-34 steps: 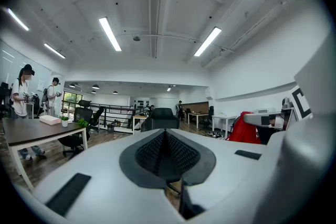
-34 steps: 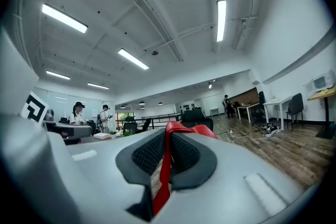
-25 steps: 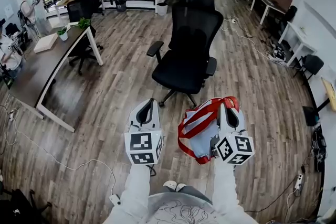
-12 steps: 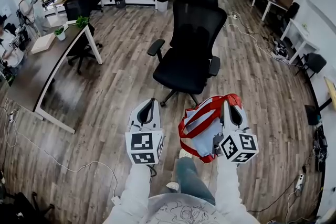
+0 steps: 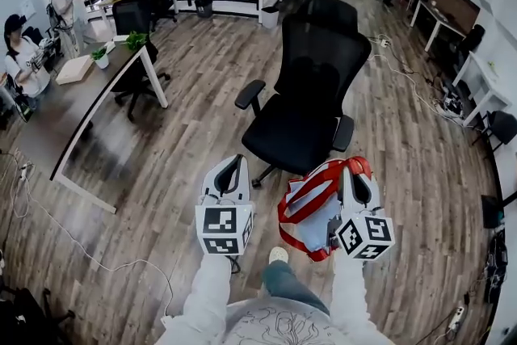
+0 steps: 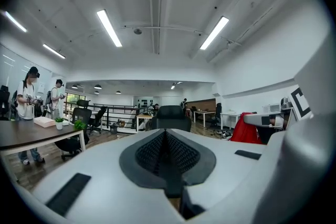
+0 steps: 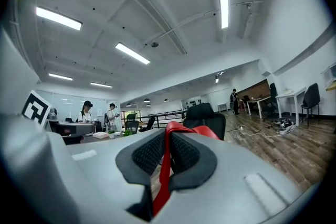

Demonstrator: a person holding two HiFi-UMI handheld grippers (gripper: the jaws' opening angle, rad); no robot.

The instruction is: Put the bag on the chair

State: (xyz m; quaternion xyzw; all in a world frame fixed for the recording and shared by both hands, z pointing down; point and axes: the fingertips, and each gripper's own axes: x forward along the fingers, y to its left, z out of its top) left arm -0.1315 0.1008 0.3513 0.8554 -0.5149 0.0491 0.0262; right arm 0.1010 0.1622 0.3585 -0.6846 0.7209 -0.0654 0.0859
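A black mesh office chair [image 5: 307, 109] stands on the wood floor just ahead of me; its backrest [image 7: 206, 118] also shows beyond the right jaws. My right gripper [image 5: 355, 171] is shut on the red strap [image 7: 164, 165] of a light blue bag [image 5: 315, 210], which hangs below and left of it in the head view, short of the seat. My left gripper [image 5: 229, 171] is beside it at the same height, shut with nothing between its pads [image 6: 166, 152]. The bag's body is out of sight in the right gripper view.
A long desk [image 5: 69, 113] with plants and a box stands at the left, with a second black chair [image 5: 133, 81] tucked by it. People stand at the far left [image 5: 24, 61]. Cables [image 5: 89, 254] trail on the floor. More desks line the right wall.
The chair now looks larger and nearer in the head view; both grippers and the hanging bag have kept their places relative to each other.
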